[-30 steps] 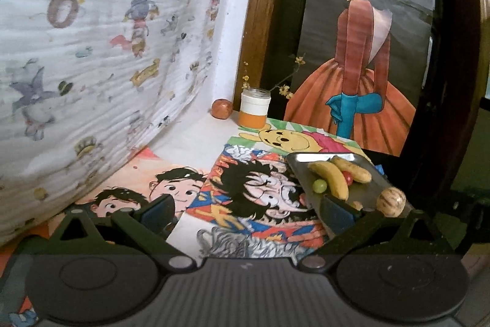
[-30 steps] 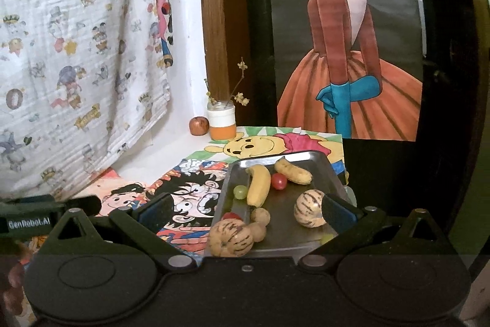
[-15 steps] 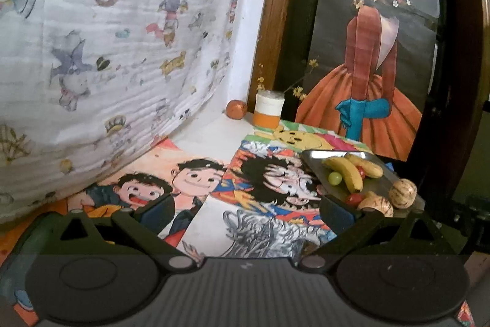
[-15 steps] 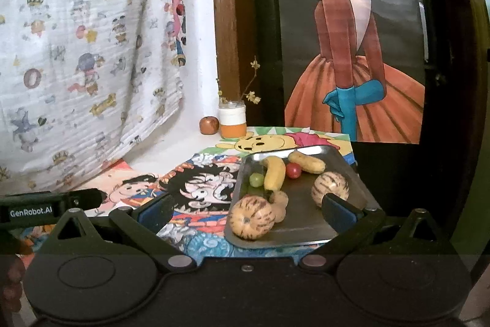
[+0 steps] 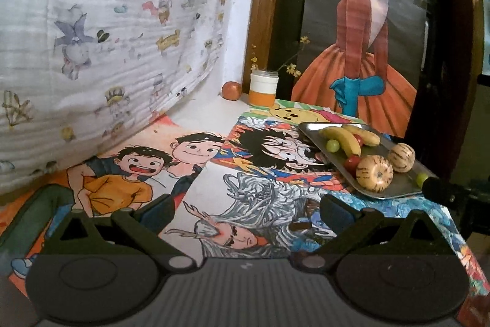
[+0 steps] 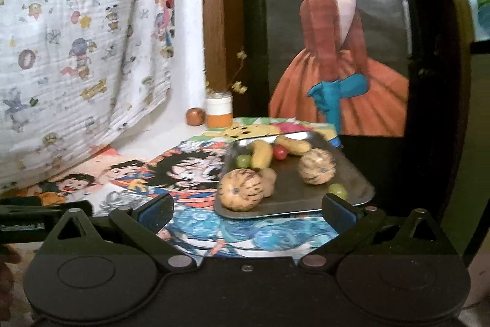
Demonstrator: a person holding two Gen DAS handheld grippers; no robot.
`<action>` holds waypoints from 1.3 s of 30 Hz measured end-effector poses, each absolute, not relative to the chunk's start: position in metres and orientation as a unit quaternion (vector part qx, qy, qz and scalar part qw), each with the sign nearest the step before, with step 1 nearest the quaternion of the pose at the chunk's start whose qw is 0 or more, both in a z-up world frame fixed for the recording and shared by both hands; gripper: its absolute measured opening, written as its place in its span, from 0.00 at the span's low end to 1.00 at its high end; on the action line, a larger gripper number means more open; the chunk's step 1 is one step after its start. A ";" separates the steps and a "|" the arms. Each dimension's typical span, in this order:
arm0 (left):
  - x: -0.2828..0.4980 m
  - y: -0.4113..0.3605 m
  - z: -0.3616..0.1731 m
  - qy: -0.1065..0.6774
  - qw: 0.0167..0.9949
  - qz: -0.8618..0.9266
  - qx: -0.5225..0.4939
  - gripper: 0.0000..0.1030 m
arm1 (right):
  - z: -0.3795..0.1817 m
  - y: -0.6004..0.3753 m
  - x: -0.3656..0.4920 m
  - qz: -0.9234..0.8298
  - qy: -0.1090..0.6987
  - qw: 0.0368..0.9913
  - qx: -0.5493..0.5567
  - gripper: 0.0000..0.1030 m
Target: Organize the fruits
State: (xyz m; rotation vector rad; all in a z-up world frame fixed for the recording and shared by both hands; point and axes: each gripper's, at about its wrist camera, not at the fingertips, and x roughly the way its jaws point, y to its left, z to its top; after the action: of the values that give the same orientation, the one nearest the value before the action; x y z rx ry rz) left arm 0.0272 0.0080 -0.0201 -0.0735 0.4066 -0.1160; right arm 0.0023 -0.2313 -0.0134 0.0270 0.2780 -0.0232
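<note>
A metal tray [image 6: 294, 198] [image 5: 395, 189] holds the fruits: two striped melons [image 6: 240, 189] [image 6: 317, 166], two bananas [image 6: 260, 155] [image 6: 292, 144], green grapes [image 6: 243, 160] [image 6: 337, 190], a red tomato [image 6: 279, 152] and a small brown fruit [image 6: 269, 178]. In the left wrist view the melons [image 5: 374, 173] [image 5: 401, 157] and bananas [image 5: 341, 140] lie at the right. My left gripper [image 5: 245, 212] is open and empty over the cartoon mat, left of the tray. My right gripper [image 6: 248, 209] is open and empty, just before the tray's near edge.
A cartoon-printed mat [image 5: 190, 173] covers the table. An orange-and-white jar with twigs [image 5: 263, 89] and a brown apple-like ball [image 5: 231, 90] stand at the back by the wall. A printed cloth [image 5: 92, 36] hangs on the left; a painted panel [image 5: 361, 51] stands behind.
Both grippers have drawn back from the tray and risen; the tray and fruits look farther off. Both stay open and empty. The fruits have not moved.
</note>
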 end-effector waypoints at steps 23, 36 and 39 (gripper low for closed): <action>0.016 0.009 -0.025 0.199 0.978 -0.051 -0.036 1.00 | -0.024 -0.223 -0.002 -0.011 0.131 0.991 -0.015 0.99; 0.016 0.008 -0.025 0.201 0.978 -0.052 -0.032 1.00 | -0.024 -0.223 -0.002 -0.014 0.133 0.991 -0.019 0.99; 0.016 0.008 -0.025 0.201 0.978 -0.052 -0.032 1.00 | -0.024 -0.223 -0.002 -0.013 0.133 0.991 -0.019 0.99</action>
State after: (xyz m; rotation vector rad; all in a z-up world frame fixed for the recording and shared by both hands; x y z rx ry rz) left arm 0.0160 0.0080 -0.0253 -0.0652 0.4042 -0.1057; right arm -0.0019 -0.2234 -0.0243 -0.0375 0.2662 -0.0270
